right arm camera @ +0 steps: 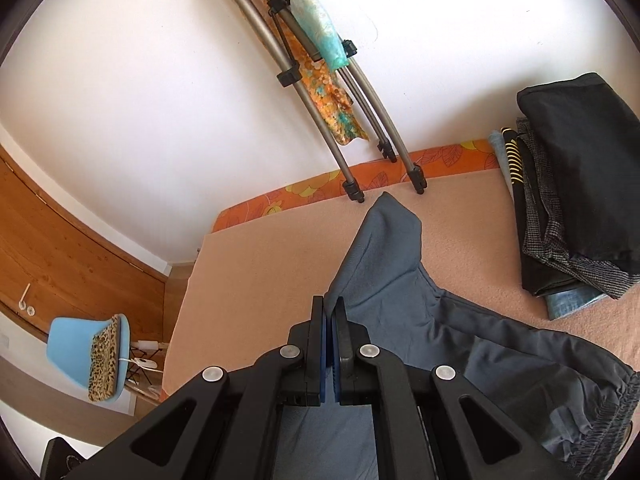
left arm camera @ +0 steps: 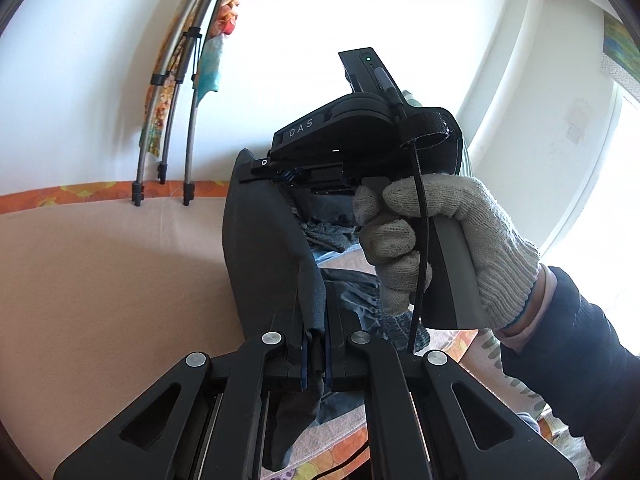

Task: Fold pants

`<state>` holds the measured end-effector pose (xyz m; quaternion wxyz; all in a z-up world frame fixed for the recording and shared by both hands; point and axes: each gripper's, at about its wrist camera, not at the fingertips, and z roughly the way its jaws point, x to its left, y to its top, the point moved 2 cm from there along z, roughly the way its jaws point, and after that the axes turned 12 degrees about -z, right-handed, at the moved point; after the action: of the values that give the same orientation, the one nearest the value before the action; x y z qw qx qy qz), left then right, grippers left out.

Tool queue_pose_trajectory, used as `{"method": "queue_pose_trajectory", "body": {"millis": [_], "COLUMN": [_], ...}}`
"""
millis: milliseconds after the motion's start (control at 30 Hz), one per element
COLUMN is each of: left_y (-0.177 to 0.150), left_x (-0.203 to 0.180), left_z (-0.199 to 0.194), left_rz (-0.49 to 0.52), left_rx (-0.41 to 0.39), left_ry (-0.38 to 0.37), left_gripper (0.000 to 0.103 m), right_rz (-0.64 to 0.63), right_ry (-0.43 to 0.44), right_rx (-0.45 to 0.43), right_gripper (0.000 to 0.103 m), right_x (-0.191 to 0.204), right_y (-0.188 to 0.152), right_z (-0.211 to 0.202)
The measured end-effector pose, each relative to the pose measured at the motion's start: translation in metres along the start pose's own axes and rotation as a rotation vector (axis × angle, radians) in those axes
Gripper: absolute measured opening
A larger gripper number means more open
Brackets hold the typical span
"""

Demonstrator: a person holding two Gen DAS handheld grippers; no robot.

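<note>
The dark grey pants [right arm camera: 404, 300] lie partly lifted over the peach bed cover [right arm camera: 260, 264]. Their elastic waistband [right arm camera: 616, 408] is at the lower right and one leg end reaches toward the wall. My right gripper [right arm camera: 330, 320] is shut on a fold of the pants. My left gripper [left arm camera: 316, 344] is shut on the pants fabric [left arm camera: 264, 248], which stands up in front of the lens. In the left wrist view the right gripper's body [left arm camera: 360, 132] is straight ahead, held by a gloved hand [left arm camera: 440, 240].
A stack of folded dark clothes [right arm camera: 576, 200] sits on the bed at the right. Tripod legs [right arm camera: 352, 120] with colourful cloth lean on the white wall. A blue chair [right arm camera: 92, 356] stands left of the bed, by a wooden door [right arm camera: 60, 240].
</note>
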<state>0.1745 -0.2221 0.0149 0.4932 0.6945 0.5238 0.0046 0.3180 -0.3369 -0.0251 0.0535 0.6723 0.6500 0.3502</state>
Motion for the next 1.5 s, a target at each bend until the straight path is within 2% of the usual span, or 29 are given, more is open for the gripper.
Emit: {"method": "queue_pose_trajectory", "body": {"millis": [300,600,800,1067,1200,1233,1300,1400,1500], "left_y": [-0.022,-0.062,-0.090,-0.110,-0.116,-0.118,-0.120,-0.125,-0.126], "left_x": [-0.073,-0.126,-0.150,-0.157,-0.156,-0.157,-0.157,-0.155,-0.143], "left_z": [0.044,0.111,0.158,0.207,0.212,0.210,0.201,0.178,0.152], "left_rz": [0.091,0.145,0.156,0.153,0.130,0.132,0.150,0.191,0.191], "left_rx": [0.075,0.190,0.280,0.354,0.396,0.406,0.417,0.408,0.393], "left_ry": [-0.083,-0.152,-0.175,-0.147,-0.145,-0.142,-0.156,-0.156,-0.143], "left_gripper": [0.004,0.004,0.004,0.004,0.006,0.012,0.016,0.017,0.020], "right_rz": [0.064,0.175,0.243,0.271,0.288,0.286,0.284,0.280,0.257], "right_ry": [-0.055,-0.111,-0.124,-0.146,-0.151,-0.160,-0.175,-0.195,-0.247], "right_rx": [-0.067,-0.092,-0.088,-0.059,-0.032,-0.023,-0.009,0.003,0.015], "right_gripper": [0.000,0.000,0.000,0.000,0.000,0.000,0.000,0.001,0.016], "right_x": [-0.074,-0.164,-0.218,-0.271,-0.285,-0.287,-0.289,-0.292,-0.291], "right_y": [-0.028,-0.084,-0.124,-0.160,-0.169,-0.171,-0.174,-0.177,-0.177], "right_z": [-0.074,-0.121,-0.133,-0.122,-0.109,-0.105,-0.099,-0.093,-0.095]}}
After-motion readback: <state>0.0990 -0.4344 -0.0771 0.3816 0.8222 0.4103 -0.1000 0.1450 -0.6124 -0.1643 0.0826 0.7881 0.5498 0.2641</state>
